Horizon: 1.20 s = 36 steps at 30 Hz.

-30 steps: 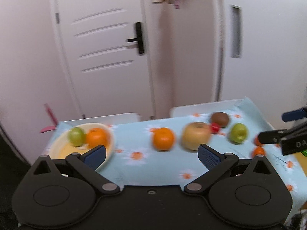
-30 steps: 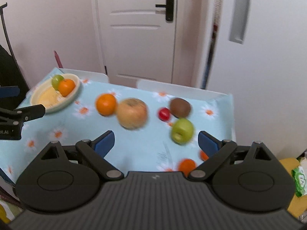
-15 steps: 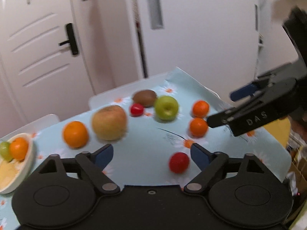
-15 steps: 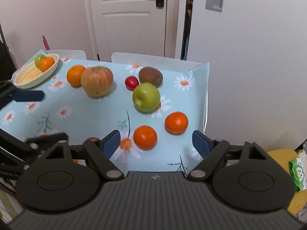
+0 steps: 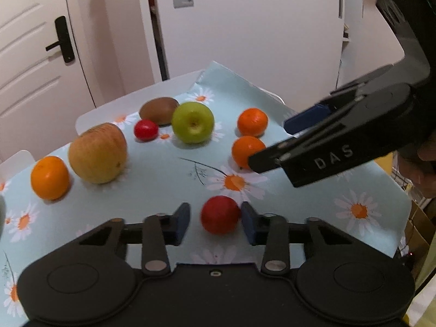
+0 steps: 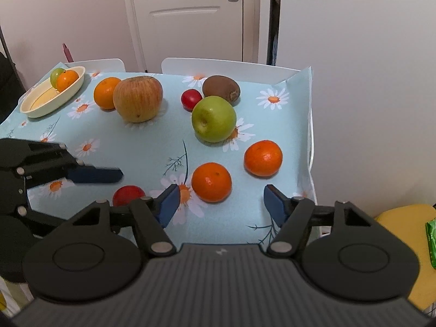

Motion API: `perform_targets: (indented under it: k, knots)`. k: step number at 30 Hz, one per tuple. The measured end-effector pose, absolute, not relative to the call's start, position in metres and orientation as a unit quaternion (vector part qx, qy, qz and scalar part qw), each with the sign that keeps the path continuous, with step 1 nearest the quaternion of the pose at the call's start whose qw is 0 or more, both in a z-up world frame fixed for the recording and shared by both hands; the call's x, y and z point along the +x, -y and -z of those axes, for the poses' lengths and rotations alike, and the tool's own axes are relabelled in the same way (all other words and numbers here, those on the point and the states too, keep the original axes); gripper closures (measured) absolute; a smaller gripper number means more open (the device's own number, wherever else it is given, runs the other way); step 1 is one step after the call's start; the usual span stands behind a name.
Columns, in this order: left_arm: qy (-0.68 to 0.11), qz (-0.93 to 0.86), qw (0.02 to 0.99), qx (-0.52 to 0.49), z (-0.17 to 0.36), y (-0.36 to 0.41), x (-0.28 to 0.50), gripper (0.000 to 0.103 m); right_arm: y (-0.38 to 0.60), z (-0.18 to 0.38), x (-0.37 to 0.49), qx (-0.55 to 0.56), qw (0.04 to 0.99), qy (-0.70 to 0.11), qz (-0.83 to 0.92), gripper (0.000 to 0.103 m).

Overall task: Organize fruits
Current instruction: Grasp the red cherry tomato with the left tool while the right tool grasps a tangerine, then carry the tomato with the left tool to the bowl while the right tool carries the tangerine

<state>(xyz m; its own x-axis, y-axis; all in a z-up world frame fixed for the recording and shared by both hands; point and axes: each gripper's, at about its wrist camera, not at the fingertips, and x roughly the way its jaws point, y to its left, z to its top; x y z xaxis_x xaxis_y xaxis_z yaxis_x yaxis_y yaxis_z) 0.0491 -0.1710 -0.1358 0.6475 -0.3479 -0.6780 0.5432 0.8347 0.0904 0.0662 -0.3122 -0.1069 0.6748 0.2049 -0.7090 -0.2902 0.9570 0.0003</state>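
Note:
My left gripper (image 5: 215, 209) is shut on a small red fruit (image 5: 220, 214) near the table's front edge; its blue pad (image 6: 94, 175) shows beside that fruit (image 6: 128, 194) in the right wrist view. My right gripper (image 6: 221, 192) hangs just short of a mandarin (image 6: 211, 182). Its jaws are closing, and the pads stand clear of the mandarin. A second mandarin (image 6: 263, 158) lies further right. Behind are a green apple (image 6: 214, 118), a kiwi (image 6: 221, 88), another small red fruit (image 6: 191, 99), a big yellow-red apple (image 6: 138, 99) and an orange (image 6: 106, 92).
A cream bowl (image 6: 41, 109) at the far left holds a green fruit and an orange. The daisy tablecloth (image 6: 130, 147) ends close to a white wall on the right. White chair backs (image 6: 218, 64) and a door stand behind the table.
Both grippers have sunk toward the table. The left one swung right, away from the bowl, and closed around the near red fruit. The right one's jaws narrowed in front of the mandarin.

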Motion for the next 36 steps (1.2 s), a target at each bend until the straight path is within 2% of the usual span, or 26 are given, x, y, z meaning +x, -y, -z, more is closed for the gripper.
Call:
perform_targets:
  k: [25,26,27,36]
  knots:
    - [-0.345,0.215,0.904,0.132,0.131,0.147,0.042,0.069,0.299,0.118,0.083,-0.061,0.909,-0.387,-0.144,0.040]
    - [-0.345,0.214,0.905,0.130,0.131,0.145,0.042,0.069,0.298,0.118,0.084,-0.061,0.909,-0.388,-0.142,0.043]
    - [-0.345,0.212,0.906,0.128,0.130,0.144,0.042,0.069,0.298,0.119,0.085,-0.063,0.907,-0.390,-0.142,0.052]
    - [-0.337,0.192,0.914,0.115,0.117,0.131,0.035,0.069,0.289,0.107,0.084,-0.072,0.909,-0.383,-0.150,0.052]
